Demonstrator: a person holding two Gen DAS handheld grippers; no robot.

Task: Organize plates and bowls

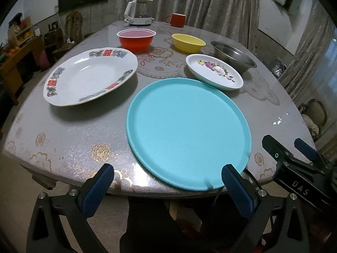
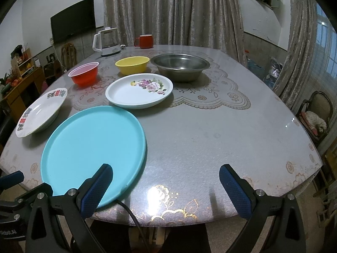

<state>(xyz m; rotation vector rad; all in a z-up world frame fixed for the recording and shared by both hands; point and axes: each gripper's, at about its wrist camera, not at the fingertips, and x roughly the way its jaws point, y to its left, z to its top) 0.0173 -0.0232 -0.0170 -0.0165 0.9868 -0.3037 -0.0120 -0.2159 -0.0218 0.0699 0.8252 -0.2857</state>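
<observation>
A large teal plate (image 1: 187,132) (image 2: 92,149) lies at the table's near edge. Behind it on the left rests a white patterned plate (image 1: 90,76) (image 2: 40,113); on the right, a small white flowered plate (image 1: 214,70) (image 2: 139,89). Farther back stand a red bowl (image 1: 137,39) (image 2: 84,74), a yellow bowl (image 1: 188,42) (image 2: 132,64) and a steel bowl (image 1: 233,55) (image 2: 180,66). My left gripper (image 1: 168,181) hangs open at the teal plate's near rim. My right gripper (image 2: 166,184) is open over the bare table edge, right of that plate.
A white kettle (image 1: 139,11) (image 2: 106,41) and a red mug (image 1: 177,19) (image 2: 145,41) stand at the table's far side. Curtains hang behind. A chair (image 2: 316,113) is at the right, shelves at the left. The right gripper's body (image 1: 299,164) shows beside the left one.
</observation>
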